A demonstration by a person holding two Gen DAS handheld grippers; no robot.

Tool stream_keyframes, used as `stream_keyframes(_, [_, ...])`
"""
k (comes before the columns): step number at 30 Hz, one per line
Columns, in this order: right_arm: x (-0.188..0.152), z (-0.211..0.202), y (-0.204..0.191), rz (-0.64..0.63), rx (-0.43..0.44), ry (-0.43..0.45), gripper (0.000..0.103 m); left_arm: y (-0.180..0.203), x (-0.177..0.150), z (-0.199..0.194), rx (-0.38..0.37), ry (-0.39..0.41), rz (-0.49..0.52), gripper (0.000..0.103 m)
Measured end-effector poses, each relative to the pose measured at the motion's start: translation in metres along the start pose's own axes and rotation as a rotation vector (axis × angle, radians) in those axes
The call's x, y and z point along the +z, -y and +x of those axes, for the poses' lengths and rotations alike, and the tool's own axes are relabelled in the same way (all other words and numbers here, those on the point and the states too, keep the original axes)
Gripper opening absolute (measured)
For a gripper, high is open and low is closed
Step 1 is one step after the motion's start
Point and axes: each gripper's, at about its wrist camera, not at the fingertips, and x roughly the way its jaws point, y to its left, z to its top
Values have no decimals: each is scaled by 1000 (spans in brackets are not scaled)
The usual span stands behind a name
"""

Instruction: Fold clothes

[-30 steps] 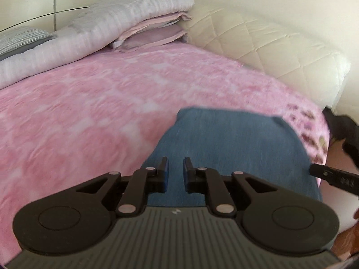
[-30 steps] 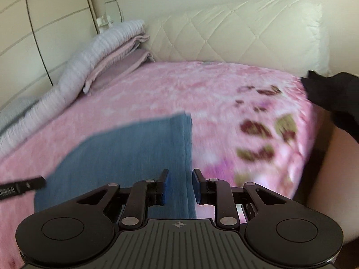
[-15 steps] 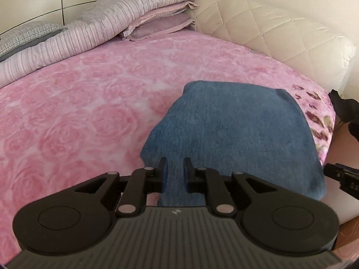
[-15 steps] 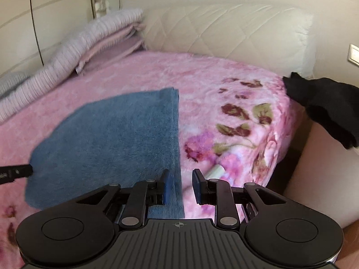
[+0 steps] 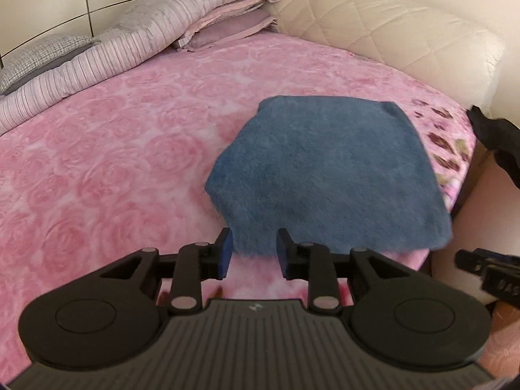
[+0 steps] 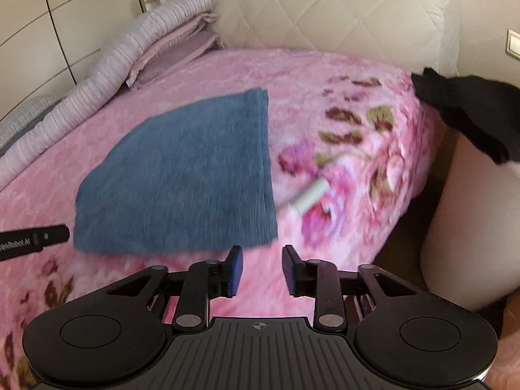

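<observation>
A folded blue cloth lies flat on the pink rose blanket, close to the bed's right edge. My left gripper sits at the cloth's near left corner. Its jaws are opening, the corner's edge lies between the tips, and the pads do not press on it. In the right wrist view the same cloth lies ahead and to the left of my right gripper. That gripper's jaws are opening too, with only blanket between them. One finger of the left gripper pokes in from the left.
A striped quilt and pillows are stacked at the bed's far left. A cream quilted headboard curves round behind. A black garment lies on a cream surface at the right. A small white cylinder rests on the blanket beside the cloth.
Both grippers have drawn back toward the bed's near edge and their jaws have widened. The left gripper no longer pinches the cloth, which now lies flat ahead.
</observation>
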Motion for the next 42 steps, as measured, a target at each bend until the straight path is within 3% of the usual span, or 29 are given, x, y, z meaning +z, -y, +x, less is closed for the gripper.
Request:
stream_keyframes(6, [-17,-27,-6,18,-25,-5,42,9,-14,-34,-9,12,42,29])
stream_keyframes(20, [-29,-74,-35,-91,-107,41,46,9,-36,-94,-24,70,52,33])
stream_keyframes(42, [-27,-118,-52,-136,-78,150,48,13,-41,-142,-69,143,66,34])
